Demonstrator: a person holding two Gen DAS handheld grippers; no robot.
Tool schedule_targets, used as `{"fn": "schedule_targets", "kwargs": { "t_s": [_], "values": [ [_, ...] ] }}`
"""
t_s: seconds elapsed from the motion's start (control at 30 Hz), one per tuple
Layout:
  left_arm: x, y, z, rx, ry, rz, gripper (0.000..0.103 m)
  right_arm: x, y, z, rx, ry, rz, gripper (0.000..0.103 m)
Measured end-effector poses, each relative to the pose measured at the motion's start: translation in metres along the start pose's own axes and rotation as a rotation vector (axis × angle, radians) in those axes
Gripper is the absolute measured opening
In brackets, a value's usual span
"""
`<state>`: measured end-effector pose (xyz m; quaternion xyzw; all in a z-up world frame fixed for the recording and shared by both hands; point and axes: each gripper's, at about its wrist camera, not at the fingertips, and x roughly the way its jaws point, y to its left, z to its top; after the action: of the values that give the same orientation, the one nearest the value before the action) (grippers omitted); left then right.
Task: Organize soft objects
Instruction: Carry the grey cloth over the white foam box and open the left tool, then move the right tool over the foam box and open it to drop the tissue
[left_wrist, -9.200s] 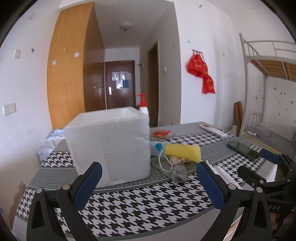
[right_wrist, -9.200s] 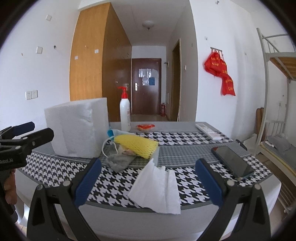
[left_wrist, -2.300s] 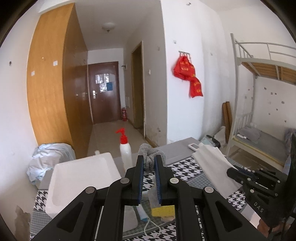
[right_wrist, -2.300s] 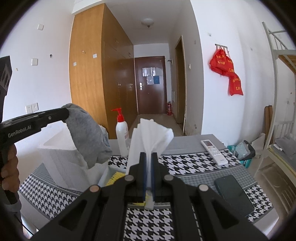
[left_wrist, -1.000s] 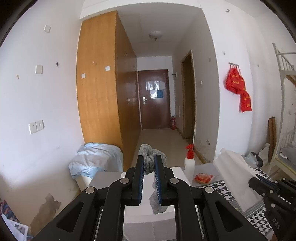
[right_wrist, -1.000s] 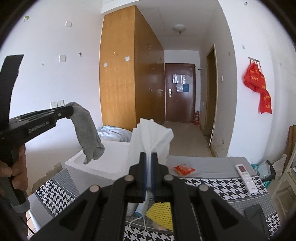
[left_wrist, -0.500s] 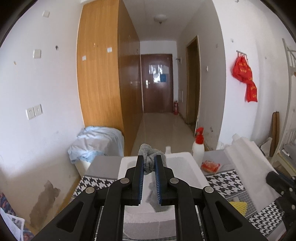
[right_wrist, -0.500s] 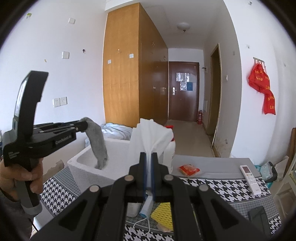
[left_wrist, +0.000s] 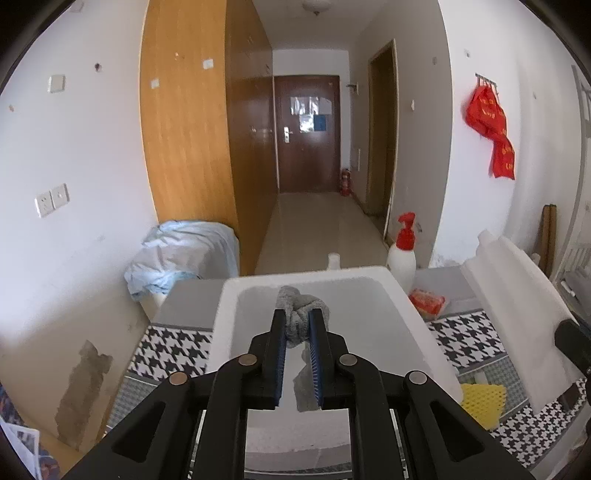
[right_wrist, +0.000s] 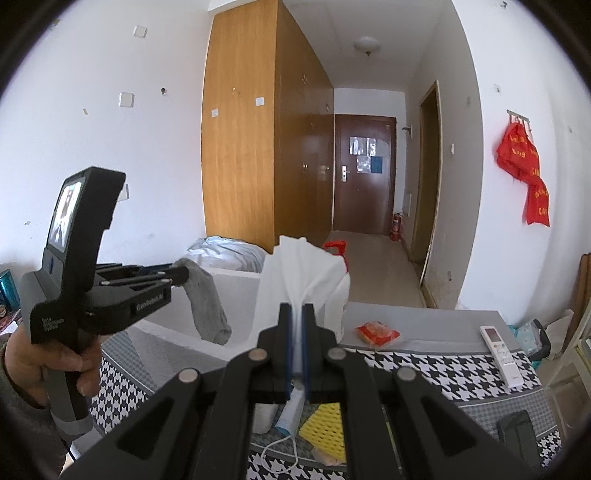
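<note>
Two hand-held grippers: the left hand-held gripper (left_wrist: 298, 325) pinches one grey sock (left_wrist: 301, 310) above one white box (left_wrist: 421, 332); the right hand-held gripper (right_wrist: 296, 325) pinches one tissue (right_wrist: 299, 273) over the desk (right_wrist: 424, 362).

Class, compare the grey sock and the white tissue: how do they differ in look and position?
The grey sock is knitted and hangs limp over the white foam box; the white tissue is thin and fans upward, not over the box. Left gripper holds the sock, right gripper the tissue. Both are soft and pinched.
</note>
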<state>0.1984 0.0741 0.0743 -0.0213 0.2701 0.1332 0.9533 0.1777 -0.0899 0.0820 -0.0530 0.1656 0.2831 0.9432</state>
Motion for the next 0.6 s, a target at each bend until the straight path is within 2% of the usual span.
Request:
{"fn": "schedule_targets", "kwargs": {
  "t_s": [0.1, 0.17, 0.2, 0.23, 0.27, 0.33, 0.4, 0.47, 0.6],
  "values": [
    [0.005, 0.002, -0.003, -0.005, 0.019, -0.022, 0.017, 0.002, 0.001, 0.001, 0.001, 0.004, -0.006, 0.007],
    [0.007, 0.003, -0.002, -0.009, 0.021, -0.018, 0.024, 0.004, 0.001, 0.0, 0.004, 0.008, -0.008, 0.007],
    [0.006, 0.003, -0.003, -0.011, 0.016, -0.02, 0.034, 0.005, 0.0, 0.0, 0.005, 0.01, -0.01, 0.007],
    [0.004, 0.004, -0.003, -0.011, 0.01, -0.026, 0.049, 0.005, 0.0, 0.0, 0.006, 0.012, -0.011, 0.007],
    [0.002, 0.004, -0.003, -0.012, 0.001, -0.029, 0.057, 0.006, 0.0, 0.0, 0.008, 0.013, -0.011, 0.007],
    [-0.002, 0.003, -0.003, -0.009, -0.017, -0.032, 0.084, 0.007, 0.001, 0.001, 0.009, 0.011, -0.013, 0.007],
    [-0.007, 0.004, -0.004, -0.006, -0.04, -0.031, 0.094, 0.008, 0.003, 0.002, 0.009, 0.011, -0.01, 0.007],
    [-0.009, 0.005, -0.004, -0.004, -0.058, -0.022, 0.098, 0.009, 0.004, 0.003, 0.006, 0.011, -0.009, 0.007],
    [-0.016, 0.014, -0.004, -0.012, -0.079, -0.021, 0.098, 0.014, 0.01, 0.007, -0.001, 0.012, 0.0, 0.007]
  ]
}}
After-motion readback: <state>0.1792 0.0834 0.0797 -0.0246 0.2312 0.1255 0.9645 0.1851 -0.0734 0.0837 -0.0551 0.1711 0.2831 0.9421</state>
